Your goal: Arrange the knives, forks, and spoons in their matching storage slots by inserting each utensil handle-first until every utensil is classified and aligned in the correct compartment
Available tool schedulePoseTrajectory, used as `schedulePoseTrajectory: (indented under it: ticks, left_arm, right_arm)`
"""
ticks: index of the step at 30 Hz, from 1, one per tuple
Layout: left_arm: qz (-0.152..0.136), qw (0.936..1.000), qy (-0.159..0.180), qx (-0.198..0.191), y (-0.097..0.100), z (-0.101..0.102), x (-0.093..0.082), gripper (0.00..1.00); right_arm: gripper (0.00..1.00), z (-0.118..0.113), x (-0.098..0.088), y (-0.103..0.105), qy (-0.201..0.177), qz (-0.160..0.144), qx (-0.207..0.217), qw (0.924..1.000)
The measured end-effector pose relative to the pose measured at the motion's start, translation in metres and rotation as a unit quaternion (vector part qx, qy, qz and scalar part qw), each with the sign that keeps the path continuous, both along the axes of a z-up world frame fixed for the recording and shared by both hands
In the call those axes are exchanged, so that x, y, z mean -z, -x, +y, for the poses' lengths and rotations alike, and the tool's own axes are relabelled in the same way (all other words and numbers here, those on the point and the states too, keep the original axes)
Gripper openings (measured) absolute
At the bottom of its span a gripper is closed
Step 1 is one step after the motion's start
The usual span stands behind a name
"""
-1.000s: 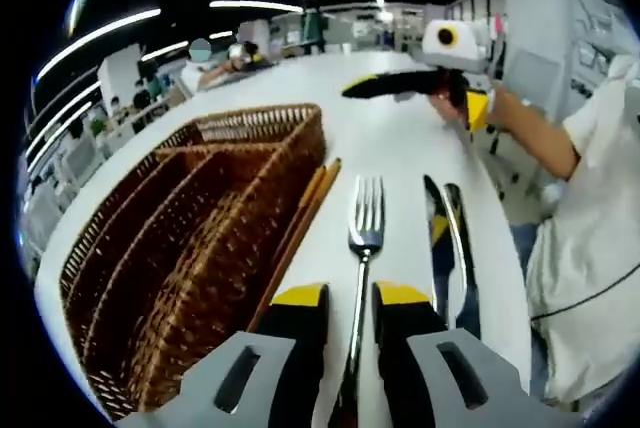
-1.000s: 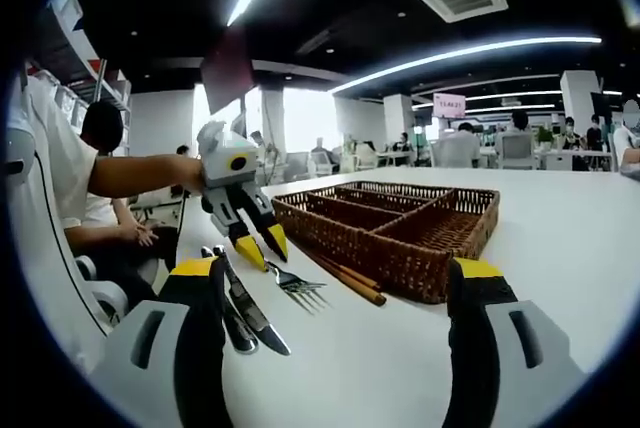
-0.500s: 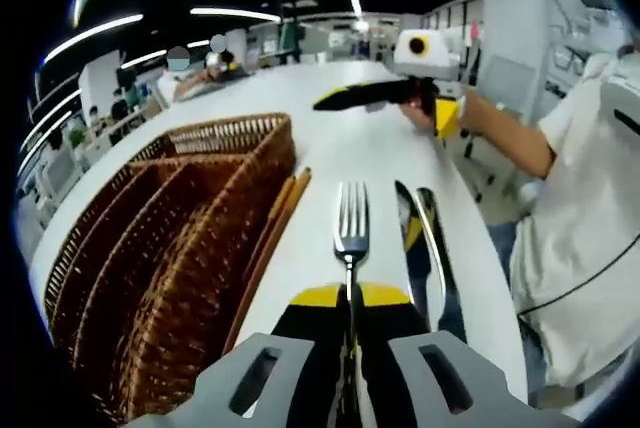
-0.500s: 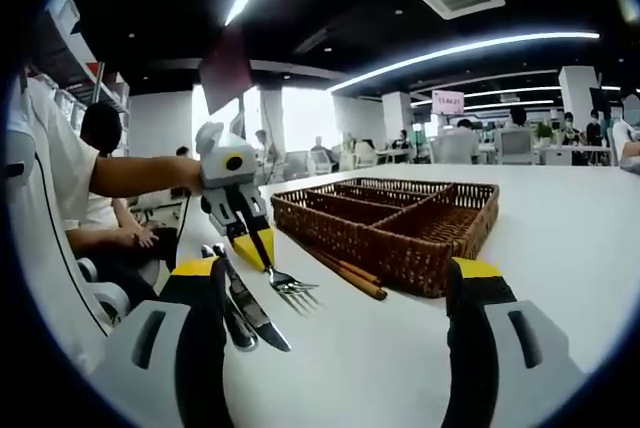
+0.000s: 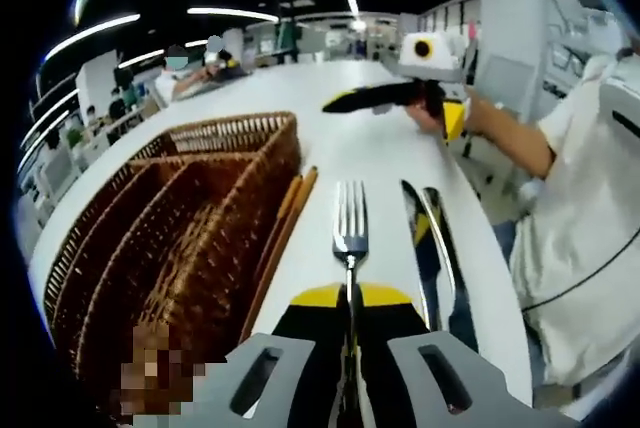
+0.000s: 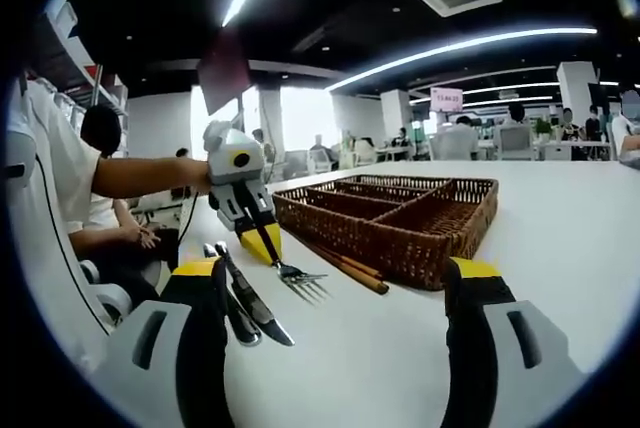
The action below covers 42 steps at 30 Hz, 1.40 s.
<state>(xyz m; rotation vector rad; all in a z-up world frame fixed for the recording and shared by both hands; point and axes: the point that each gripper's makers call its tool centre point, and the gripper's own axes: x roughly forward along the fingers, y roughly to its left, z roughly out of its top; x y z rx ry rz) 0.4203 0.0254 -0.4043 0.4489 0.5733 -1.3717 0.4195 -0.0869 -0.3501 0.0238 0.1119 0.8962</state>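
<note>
Gripping fork in left tongs, beside wicker tray, right tongs agape

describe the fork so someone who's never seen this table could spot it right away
Start at the brown wicker tray on the white table; a pair of wooden chopsticks lies along its side. Just past them is the fork, its handle clamped in the left gripper. Unlike the knife and spoon beyond it, it ends in tines.

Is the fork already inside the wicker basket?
No, the fork lies outside the wicker basket, clamped in the left claw.
</note>
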Motion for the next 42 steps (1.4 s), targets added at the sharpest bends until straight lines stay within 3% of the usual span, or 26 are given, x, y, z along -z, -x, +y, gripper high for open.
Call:
schedulePoseTrajectory:
  ticks: [6, 29, 32, 42]
  left_arm:
    - [0.006, 0.9999, -0.005, -0.010, -0.004, 0.003, -0.008, 0.03]
    - [-0.046, 0.9976, -0.051, -0.010, -0.040, 0.030, -0.055, 0.03]
    - [-0.049, 0.9979, -0.041, -0.014, -0.042, 0.028, -0.064, 0.03]
    - [-0.057, 0.9964, -0.061, -0.011, -0.052, 0.034, -0.074, 0.03]
  right_arm:
    - [0.93, -0.001, 0.004, 0.001, 0.010, 0.005, -0.002, 0.9999]
    - [0.93, 0.010, 0.010, 0.011, 0.026, 0.010, -0.010, 0.9996]
    - [0.93, 0.010, 0.009, 0.011, 0.025, 0.009, -0.008, 0.9996]
    - [0.93, 0.010, 0.014, 0.016, 0.032, 0.020, -0.005, 0.9993]
